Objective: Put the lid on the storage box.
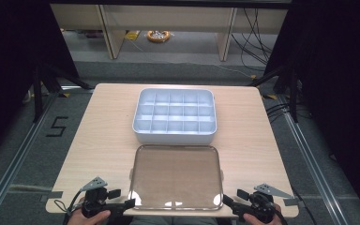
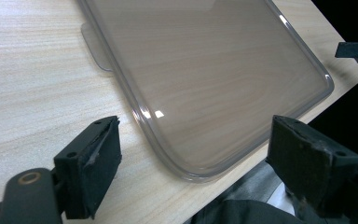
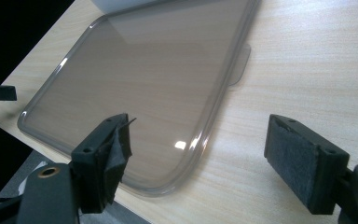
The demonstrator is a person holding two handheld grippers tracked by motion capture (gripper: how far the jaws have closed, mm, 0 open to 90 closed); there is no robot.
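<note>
- Lid [image 1: 176, 177] – clear, smoky plastic, lies flat on the table [image 1: 103, 136] just on the near side of the box, its near edge close to the table's near edge; probably taken off so the compartments are free to get at.
- Box [image 1: 174, 116] – white, divided into small compartments, all look bare; sits past the lid's far edge, a narrow gap between them, not touching as far as I can tell.
- Left gripper [image 1: 130, 203] just off the lid's near-left corner; jaws wide apart, nothing between the pads, holding nothing.
- Right gripper [image 1: 227, 200] mirrored at the lid's near-right corner; also wide open, empty.
- Lid vs fingers – in the left gripper view the lid's rounded corner [image 2: 191, 172] sits in the gap between the pads [image 2: 98, 163], no contact. Right gripper view: corner [image 3: 168, 184] beside the left-hand pad [image 3: 109, 154], apart.
- Judgement: both set to take the lid by its near corners.
</note>
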